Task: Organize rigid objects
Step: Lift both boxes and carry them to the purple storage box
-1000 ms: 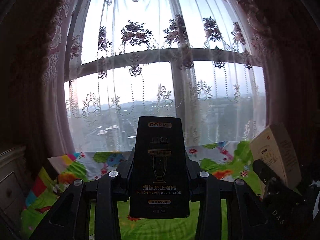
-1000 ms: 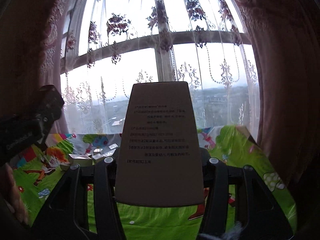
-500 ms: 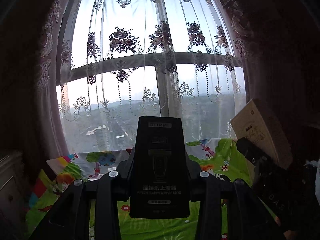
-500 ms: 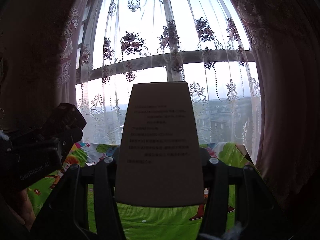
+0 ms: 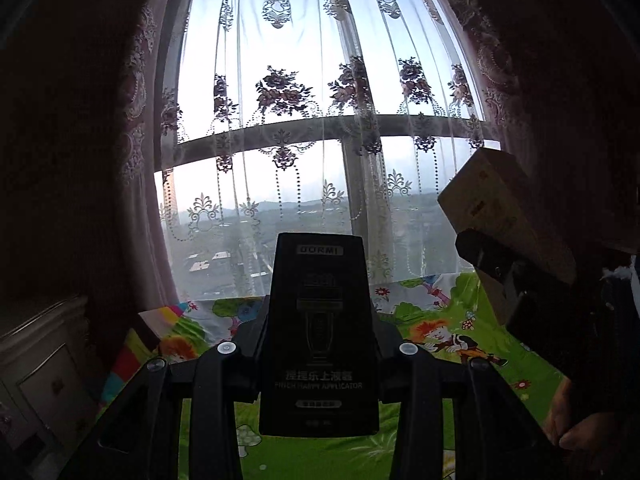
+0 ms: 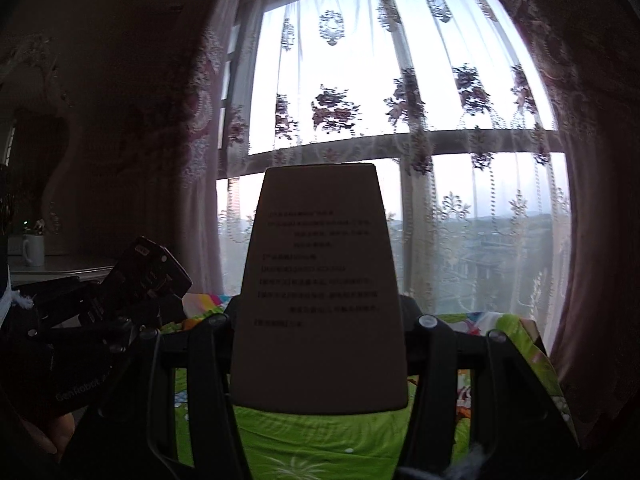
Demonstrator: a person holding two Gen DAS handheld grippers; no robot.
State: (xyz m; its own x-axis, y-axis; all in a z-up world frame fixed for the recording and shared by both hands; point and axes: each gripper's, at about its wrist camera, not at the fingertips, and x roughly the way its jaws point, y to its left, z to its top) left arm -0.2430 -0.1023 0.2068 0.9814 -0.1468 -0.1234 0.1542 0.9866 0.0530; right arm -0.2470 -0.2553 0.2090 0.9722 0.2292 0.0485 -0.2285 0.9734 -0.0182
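Left hand-held gripper (image 5: 318,344): jaws clamped on tall black cardboard box with gold print (image 5: 319,336), held upright above green cartoon-print bedspread (image 5: 436,320). Right hand-held gripper (image 6: 320,328): clamped on pale tan printed carton (image 6: 320,292), also aloft. Both boxes mid-carry, neither placed. Destination out of view; box bases hidden; room dim.

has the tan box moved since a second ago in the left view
Yes. The tan box has risen from beside the bedspread up to the window crossbar.
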